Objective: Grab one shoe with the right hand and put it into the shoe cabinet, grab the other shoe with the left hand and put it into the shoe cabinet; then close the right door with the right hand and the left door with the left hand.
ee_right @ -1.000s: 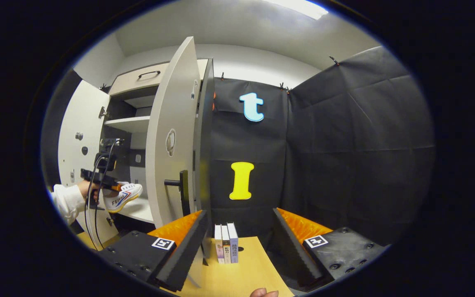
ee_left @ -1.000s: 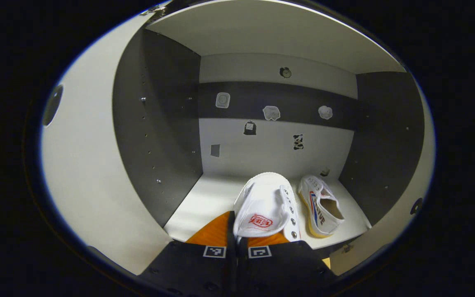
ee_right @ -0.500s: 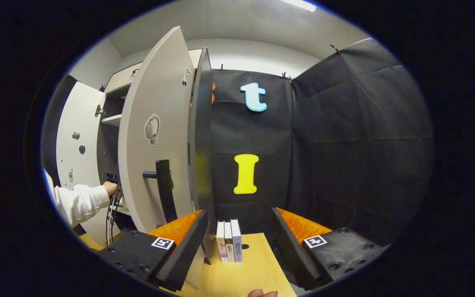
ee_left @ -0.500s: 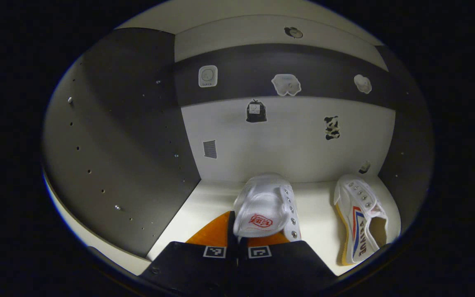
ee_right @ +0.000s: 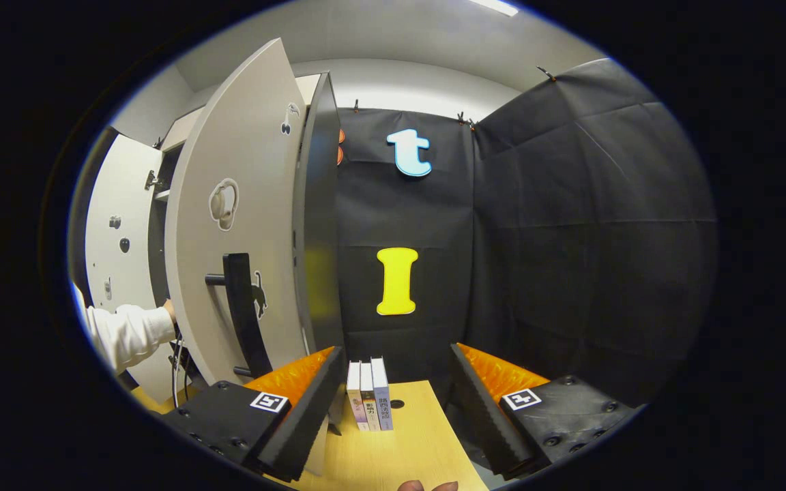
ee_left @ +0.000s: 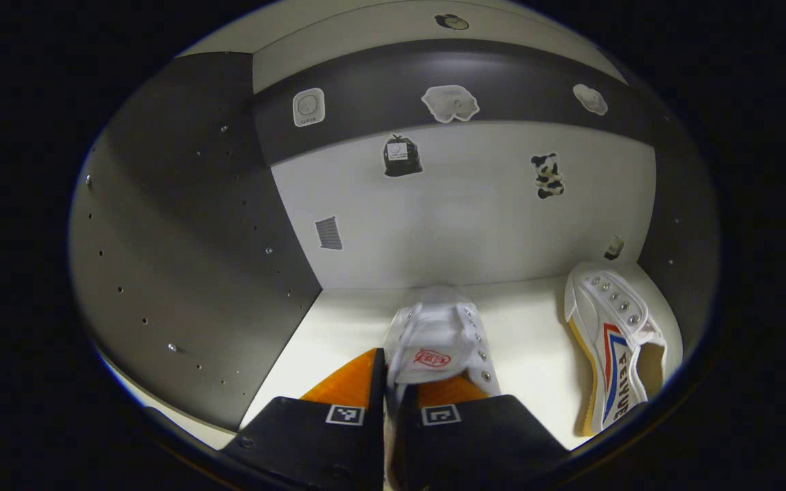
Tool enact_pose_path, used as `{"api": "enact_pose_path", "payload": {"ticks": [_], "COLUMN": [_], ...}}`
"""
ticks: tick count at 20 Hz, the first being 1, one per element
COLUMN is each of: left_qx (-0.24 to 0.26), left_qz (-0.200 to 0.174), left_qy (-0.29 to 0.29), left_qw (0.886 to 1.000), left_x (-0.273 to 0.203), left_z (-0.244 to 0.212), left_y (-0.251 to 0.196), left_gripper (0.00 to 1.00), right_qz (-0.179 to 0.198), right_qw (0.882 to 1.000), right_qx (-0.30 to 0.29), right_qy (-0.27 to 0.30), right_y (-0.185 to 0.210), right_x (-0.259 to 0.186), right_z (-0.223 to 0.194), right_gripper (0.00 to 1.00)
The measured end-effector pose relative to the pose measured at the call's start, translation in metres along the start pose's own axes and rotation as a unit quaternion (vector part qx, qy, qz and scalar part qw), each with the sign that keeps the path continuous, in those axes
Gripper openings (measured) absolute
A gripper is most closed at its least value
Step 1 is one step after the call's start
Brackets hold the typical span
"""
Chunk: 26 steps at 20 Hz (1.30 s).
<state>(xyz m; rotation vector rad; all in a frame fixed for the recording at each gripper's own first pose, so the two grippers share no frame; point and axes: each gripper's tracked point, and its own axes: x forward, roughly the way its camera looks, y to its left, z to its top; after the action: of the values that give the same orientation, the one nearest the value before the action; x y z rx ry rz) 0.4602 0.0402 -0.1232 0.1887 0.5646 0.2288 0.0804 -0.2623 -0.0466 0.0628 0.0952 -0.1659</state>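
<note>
In the left gripper view my left gripper is shut on the heel of a white canvas shoe, deep inside the shoe cabinet and low over its pale shelf. The other white shoe, with red and blue stripes, lies on the shelf at the right by the side wall. In the right gripper view my right gripper stands open with nothing between its fingers, outside the cabinet. The right door with its dark handle stands open just left of it. The left door is open farther left, and a white sleeve reaches into the cabinet.
Dark side walls with peg holes close in the shelf on both sides, and stickers dot the back wall. Outside, three books stand on a wooden table just ahead of the right gripper.
The left gripper has carried its shoe deeper into the cabinet and lower toward the shelf. The right gripper view has drifted nearer the right door, which now hides the left gripper and shoe.
</note>
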Motion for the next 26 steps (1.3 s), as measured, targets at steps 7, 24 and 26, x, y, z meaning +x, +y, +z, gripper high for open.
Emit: {"api": "enact_pose_path", "payload": {"ticks": [7, 24, 26], "left_qx": [0.023, -0.036, -0.052], "left_qz": [-0.026, -0.111, -0.12], "left_qy": [-0.046, -0.245, -0.252], "left_qw": [0.998, 0.962, 0.959], "left_x": [-0.051, -0.313, -0.339], "left_z": [0.009, 0.007, -0.004], "left_y": [-0.004, 0.014, 0.018], "left_gripper": [0.75, 0.96, 0.97], "right_qz": [0.005, 0.035, 0.031], "right_qw": [1.0, 0.999, 0.999], "right_qx": [0.009, 0.026, 0.022], "right_qy": [-0.012, -0.016, -0.02], "right_y": [0.007, 0.04, 0.042], "right_x": [-0.014, -0.011, -0.011], "right_z": [0.01, 0.033, 0.035], "right_gripper": [0.98, 0.98, 0.98]}}
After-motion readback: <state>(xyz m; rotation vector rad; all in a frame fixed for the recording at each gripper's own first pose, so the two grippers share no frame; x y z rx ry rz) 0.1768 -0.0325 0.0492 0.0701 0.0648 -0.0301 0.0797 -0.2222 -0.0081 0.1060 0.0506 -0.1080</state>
